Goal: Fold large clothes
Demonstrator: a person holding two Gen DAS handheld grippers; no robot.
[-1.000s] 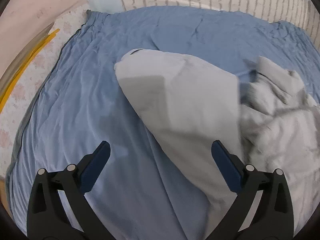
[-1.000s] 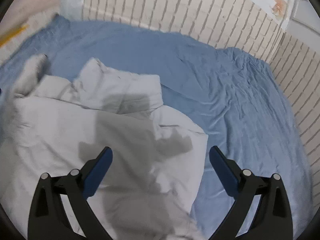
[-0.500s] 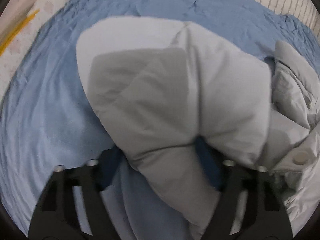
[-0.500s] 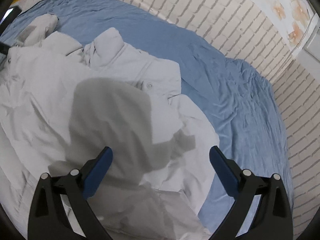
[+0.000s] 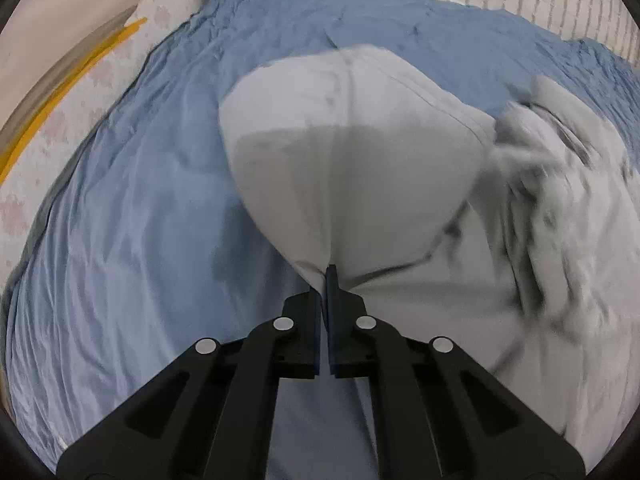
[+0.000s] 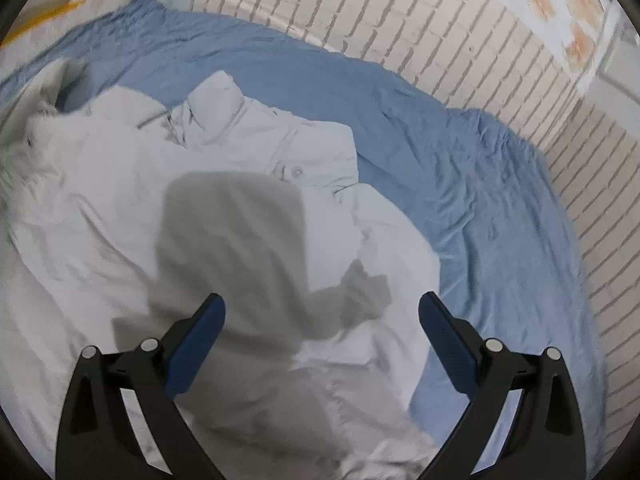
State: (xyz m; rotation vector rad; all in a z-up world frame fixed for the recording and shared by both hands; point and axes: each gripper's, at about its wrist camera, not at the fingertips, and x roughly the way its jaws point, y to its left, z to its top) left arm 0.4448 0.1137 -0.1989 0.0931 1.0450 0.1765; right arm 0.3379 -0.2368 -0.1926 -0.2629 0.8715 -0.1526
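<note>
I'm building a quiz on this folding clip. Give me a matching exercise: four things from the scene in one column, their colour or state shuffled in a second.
Things:
1. left gripper
2. right gripper
3. bedsheet
4. jacket

States:
a. blue, wrinkled
b. open, above the jacket
c. pale grey, crumpled on the bedsheet
d. shut on jacket fabric

Pairs: 1-d, 2-b, 3-a, 4-c

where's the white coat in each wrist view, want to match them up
Left wrist: the white coat fills the centre and right, one fold pinched in the shut left gripper.
Right wrist: it covers the left and centre, beneath the open right gripper.
Shared landmark: the blue sheet under it, and the brick wall behind.
</note>
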